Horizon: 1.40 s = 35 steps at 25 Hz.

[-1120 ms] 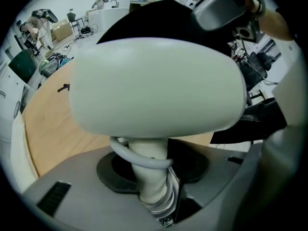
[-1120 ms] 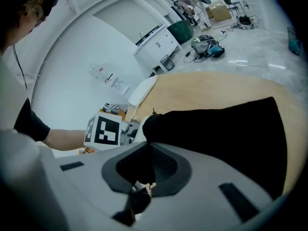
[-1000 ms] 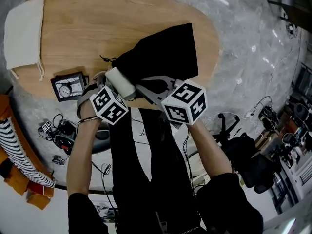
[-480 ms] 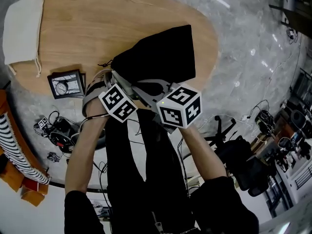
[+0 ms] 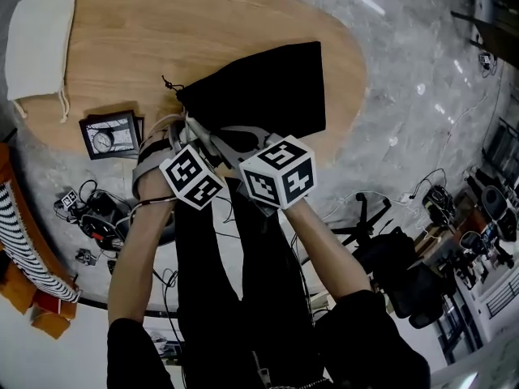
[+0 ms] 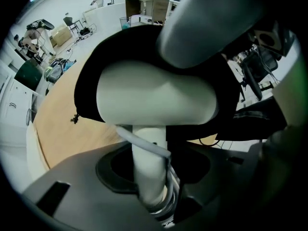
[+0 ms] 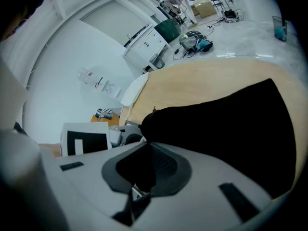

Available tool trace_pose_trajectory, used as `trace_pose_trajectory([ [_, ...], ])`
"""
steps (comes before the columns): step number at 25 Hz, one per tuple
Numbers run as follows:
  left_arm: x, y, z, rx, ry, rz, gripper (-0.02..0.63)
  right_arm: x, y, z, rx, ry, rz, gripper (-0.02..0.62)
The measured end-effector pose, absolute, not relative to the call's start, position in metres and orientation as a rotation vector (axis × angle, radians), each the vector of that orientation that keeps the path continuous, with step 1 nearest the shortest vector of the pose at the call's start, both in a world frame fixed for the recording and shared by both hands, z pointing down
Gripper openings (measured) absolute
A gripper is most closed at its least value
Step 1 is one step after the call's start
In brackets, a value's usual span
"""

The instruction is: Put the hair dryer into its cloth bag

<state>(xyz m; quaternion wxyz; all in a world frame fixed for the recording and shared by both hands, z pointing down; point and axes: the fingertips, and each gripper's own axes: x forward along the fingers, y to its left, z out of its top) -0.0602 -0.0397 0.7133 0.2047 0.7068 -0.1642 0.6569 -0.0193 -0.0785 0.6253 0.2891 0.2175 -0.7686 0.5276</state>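
The black cloth bag [image 5: 263, 87] lies on the oval wooden table [image 5: 162, 23], its mouth towards me. In the left gripper view the white hair dryer [image 6: 154, 97] points into that mouth, and black cloth [image 6: 91, 81] surrounds its head. My left gripper [image 6: 153, 177] is shut on the dryer's handle, with the white cord [image 6: 144, 146] looped across it. My right gripper [image 7: 144, 170] is shut, pinching the bag's edge [image 7: 159, 124]. From the head camera, the two marker cubes [image 5: 192, 177] [image 5: 278, 173] hide most of the dryer.
A white drawstring bag [image 5: 39, 47] lies at the table's far left. A framed dial [image 5: 109, 138] sits near the front edge. Cables and gear [image 5: 93, 217] litter the floor at left, and an office chair [image 5: 389, 250] stands at right.
The white dryer body, plainly seen a second ago, is now mostly covered by the bag's mouth. Both grippers have shifted slightly left and towards the bag.
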Motion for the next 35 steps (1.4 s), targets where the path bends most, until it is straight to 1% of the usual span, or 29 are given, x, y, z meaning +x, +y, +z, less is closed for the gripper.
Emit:
trace_pose_trajectory([
  [5,-0.056,-0.049,0.704,2.05,-0.474,1.828,0.195,-0.023,-0.082,0.61,0.532,-2.081,1.423,0.023],
  [15,-0.037,-0.061,0.729,2.101,-0.503,1.765,0.199,-0.018,-0.075,0.619,0.508,-2.051,1.472,0.023],
  [19,-0.037,-0.061,0.732,2.127,-0.506,1.743,0.217,-0.019,-0.074,0.623,0.515,-2.043,1.476,0.023],
  [20,-0.037,-0.061,0.73,2.141,-0.518,1.725,0.228,-0.019,-0.074,0.624,0.516,-2.041,1.476,0.023],
  [22,-0.036,-0.063,0.715,2.176,-0.558,1.665,0.275,-0.019,-0.074,0.624,0.519,-2.039,1.467,0.023],
  [25,-0.043,-0.061,0.683,2.204,-0.584,1.611,0.276,-0.02,-0.077,0.62,0.516,-2.049,1.434,0.023],
  [27,-0.059,-0.053,0.674,2.201,-0.567,1.638,0.277,-0.023,-0.077,0.619,0.508,-2.055,1.425,0.023],
  [29,-0.077,-0.039,0.679,2.168,-0.502,1.694,0.317,-0.025,-0.077,0.62,0.502,-2.054,1.426,0.023],
  [31,-0.089,-0.026,0.692,2.141,-0.426,1.751,0.34,-0.026,-0.076,0.621,0.5,-2.05,1.427,0.023],
  [35,-0.097,-0.024,0.712,2.201,-0.441,1.846,0.347,-0.028,-0.072,0.624,0.494,-2.04,1.428,0.023],
])
